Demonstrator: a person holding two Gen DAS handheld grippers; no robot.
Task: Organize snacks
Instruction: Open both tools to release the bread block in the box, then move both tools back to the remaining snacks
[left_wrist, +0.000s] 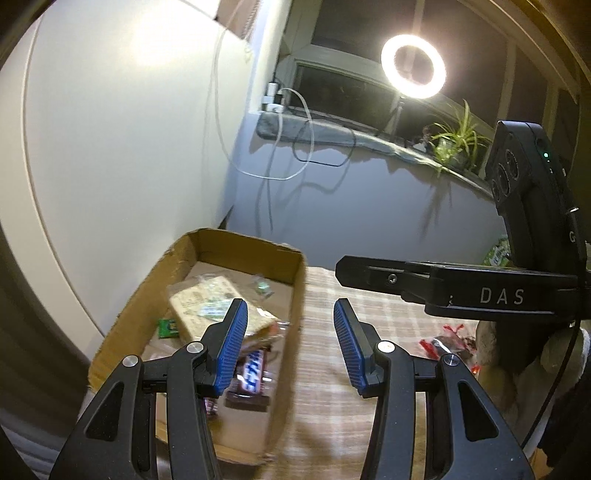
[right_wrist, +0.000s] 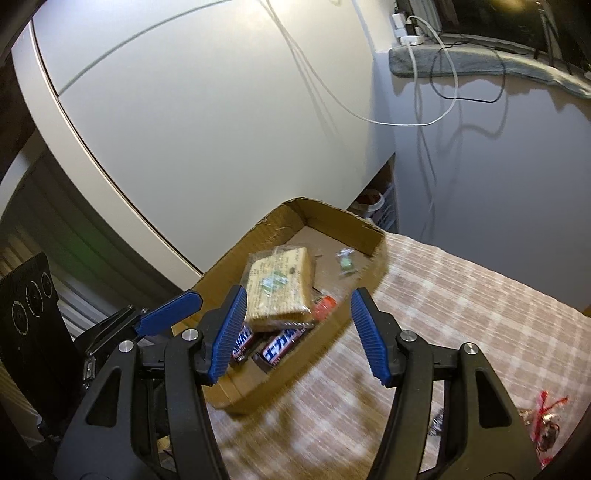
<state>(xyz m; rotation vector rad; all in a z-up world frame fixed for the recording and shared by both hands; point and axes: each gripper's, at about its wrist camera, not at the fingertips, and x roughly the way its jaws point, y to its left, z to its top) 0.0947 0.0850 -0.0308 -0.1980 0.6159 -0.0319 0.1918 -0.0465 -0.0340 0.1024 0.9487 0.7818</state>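
Snacks: one cracker pack (right_wrist: 277, 286), two Snickers bars (right_wrist: 280, 345) in box (right_wrist: 328, 212); both tongs released

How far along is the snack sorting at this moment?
Done: wafer pack, chocolate bars and small candies lie in the cardboard box. In hand: nothing; left gripper and right gripper are open and empty. Left: red-wrapped sweets on the checked cloth.

White letters "DAS" stand on the right gripper (left_wrist: 343, 275); the chocolate bars' (right_wrist: 280, 349) wrapper lettering is too blurred to read.
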